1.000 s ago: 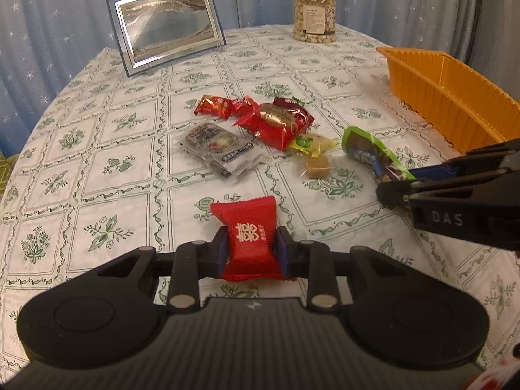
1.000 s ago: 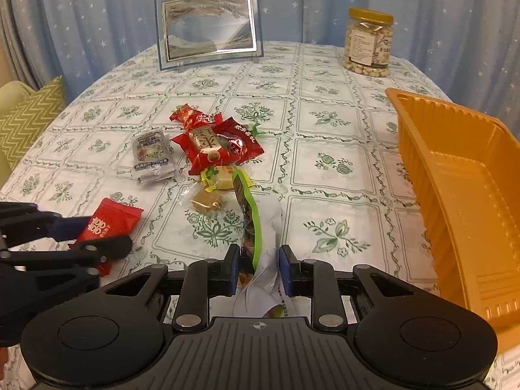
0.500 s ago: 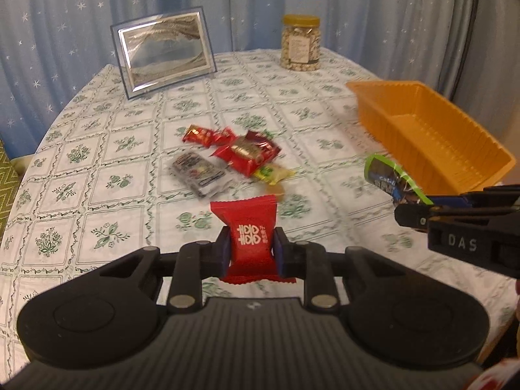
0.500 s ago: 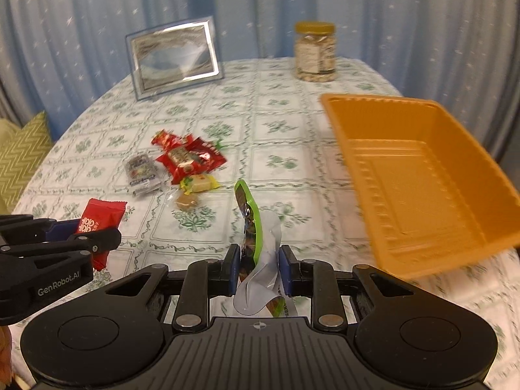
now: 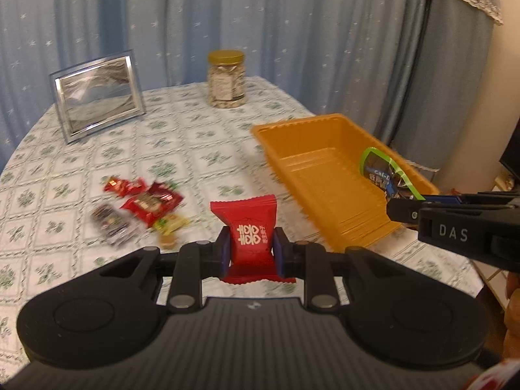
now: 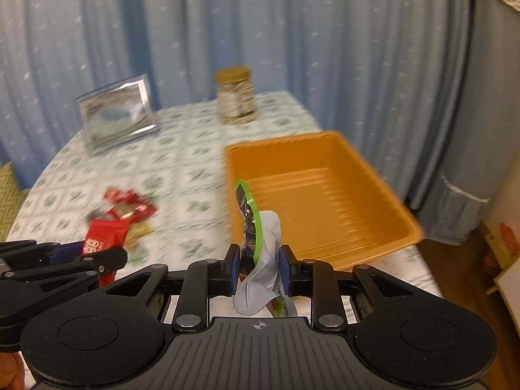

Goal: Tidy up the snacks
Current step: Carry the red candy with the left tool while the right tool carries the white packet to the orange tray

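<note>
Each gripper is matte black plastic. Behind the left gripper (image 5: pixel 252 253) fingers (image 5: pixel 225 253), which carry dark blue pads, two black link bars run back to silver screw heads, flanked by rounded lobes with shallow round dimples; a ribbed grey-black housing with a small emblem sits behind them. The right gripper (image 6: pixel 258 268) has the same build, with blue-padded fingers (image 6: pixel 233 271). Seen from the side, its body bears white letters "DAS".

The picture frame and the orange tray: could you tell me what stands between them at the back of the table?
A gold-lidded jar stands between the picture frame and the orange tray; both wrist views show it.
</note>
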Demonstrator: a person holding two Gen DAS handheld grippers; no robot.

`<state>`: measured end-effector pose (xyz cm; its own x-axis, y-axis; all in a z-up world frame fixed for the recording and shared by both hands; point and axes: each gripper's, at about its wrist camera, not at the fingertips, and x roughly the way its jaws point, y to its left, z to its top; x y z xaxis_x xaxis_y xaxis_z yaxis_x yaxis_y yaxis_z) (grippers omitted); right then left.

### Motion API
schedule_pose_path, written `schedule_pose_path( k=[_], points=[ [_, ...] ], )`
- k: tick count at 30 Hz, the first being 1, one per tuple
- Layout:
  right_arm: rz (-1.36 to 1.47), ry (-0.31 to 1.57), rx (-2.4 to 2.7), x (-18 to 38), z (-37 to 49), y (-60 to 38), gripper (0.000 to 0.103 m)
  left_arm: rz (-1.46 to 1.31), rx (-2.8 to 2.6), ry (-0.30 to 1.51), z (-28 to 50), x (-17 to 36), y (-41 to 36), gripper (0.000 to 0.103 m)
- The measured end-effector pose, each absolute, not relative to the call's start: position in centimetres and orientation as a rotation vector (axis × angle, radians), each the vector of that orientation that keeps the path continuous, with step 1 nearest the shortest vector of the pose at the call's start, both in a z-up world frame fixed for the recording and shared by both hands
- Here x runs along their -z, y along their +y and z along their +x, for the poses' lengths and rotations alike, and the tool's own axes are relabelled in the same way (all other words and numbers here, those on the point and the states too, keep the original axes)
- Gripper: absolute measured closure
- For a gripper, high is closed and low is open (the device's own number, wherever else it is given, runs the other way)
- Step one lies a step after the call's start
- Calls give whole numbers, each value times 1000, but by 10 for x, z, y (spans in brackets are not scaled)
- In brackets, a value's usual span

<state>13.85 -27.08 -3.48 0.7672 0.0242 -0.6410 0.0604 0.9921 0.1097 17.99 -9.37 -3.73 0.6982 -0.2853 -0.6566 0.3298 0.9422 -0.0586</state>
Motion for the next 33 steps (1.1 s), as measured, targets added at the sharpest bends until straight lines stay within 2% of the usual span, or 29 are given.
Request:
schedule_pose_path(
  k=[14,33],
  points=[
    [197,678,110,29,155,-345,77,96,456,696,203,28,-169,79],
    [255,722,130,55,205,-377,77,109,511,728,256,59,-206,79]
  ],
)
